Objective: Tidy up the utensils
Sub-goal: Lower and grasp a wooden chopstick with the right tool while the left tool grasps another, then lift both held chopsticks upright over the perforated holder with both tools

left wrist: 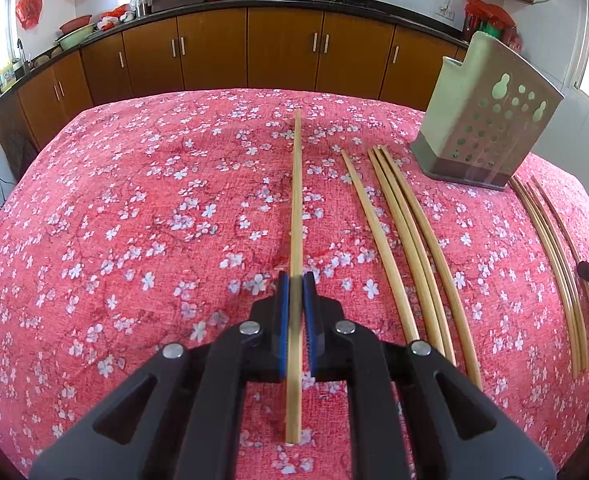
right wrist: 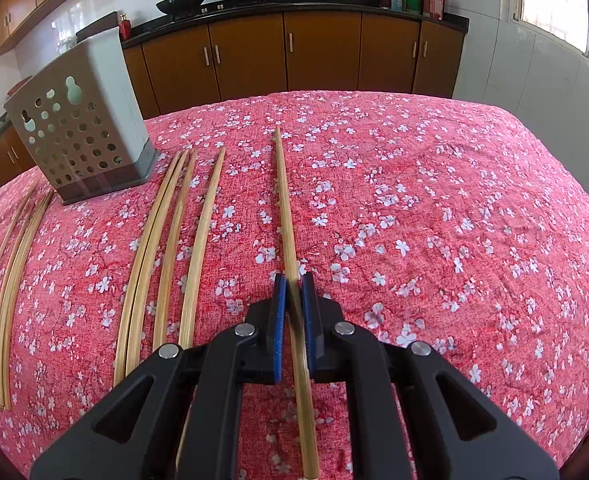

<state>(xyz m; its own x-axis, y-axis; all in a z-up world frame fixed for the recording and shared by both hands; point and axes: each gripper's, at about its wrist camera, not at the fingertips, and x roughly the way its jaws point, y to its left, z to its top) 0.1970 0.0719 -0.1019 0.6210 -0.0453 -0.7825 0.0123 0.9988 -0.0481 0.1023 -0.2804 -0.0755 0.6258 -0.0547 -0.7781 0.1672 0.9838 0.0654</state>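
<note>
Left wrist view, left to right: left claw (left wrist: 296, 280) clamped nearly shut on one chopstick (left wrist: 297, 184), blue pads (left wrist: 281, 300) pressing both sides of it. Stick runs straight ahead from the claw, rear end sticking out behind the pads. Whether it rests on the cloth (left wrist: 134, 200) or is raised, can't tell. Right of it, single stick (left wrist: 378, 244) lying flat, then group of three (left wrist: 418, 248) side by side, touching. Holder (left wrist: 482, 120), grey-green, perforated, upright at far right of the surface, just beyond the tips of the three. Further right, three more sticks (left wrist: 550, 256) flat near the edge, tips just beside the holder's base.

Right wrist view, left to right: edge sticks (right wrist: 14, 264) at far left, holder (right wrist: 90, 120) upright behind them, empty as far as visible through the holes. Next, four sticks (right wrist: 166, 248) lying flat, two leftmost touching. Then right claw (right wrist: 293, 280), closed down tight on another chopstick (right wrist: 286, 200), pads (right wrist: 279, 304) gripping it, stick pointing away, slightly angled left at the far tip, rear end passing under the claw body. Red floral cloth (right wrist: 454, 220) covers the whole surface; right of the claw it's bare cloth.
</note>
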